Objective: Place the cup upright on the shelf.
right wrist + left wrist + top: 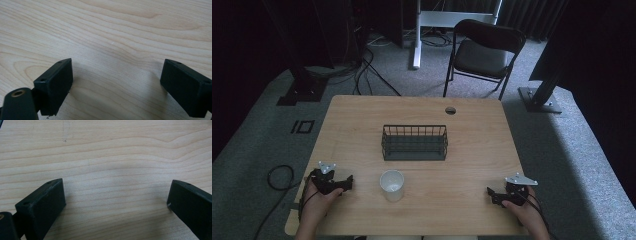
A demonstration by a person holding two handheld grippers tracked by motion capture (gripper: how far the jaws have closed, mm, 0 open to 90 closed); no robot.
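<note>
A white cup (392, 185) stands upright on the wooden table (362, 120), near the front edge and a little left of centre. Behind it, at the table's middle, sits a black wire basket (414, 142). My left gripper (347, 183) rests on the table left of the cup, held by a hand. Its jaws stand wide apart over bare wood in the left gripper view (116, 195). My right gripper (490, 193) lies at the front right, pointing left. In the right gripper view (116, 72) its jaws are also spread with nothing between them.
A round cable hole (450, 110) is at the table's far edge. A black folding chair (482, 52) stands beyond the table. Cables (277, 177) lie on the grey carpet to the left. Dark stand bases (539, 97) flank the table at the back.
</note>
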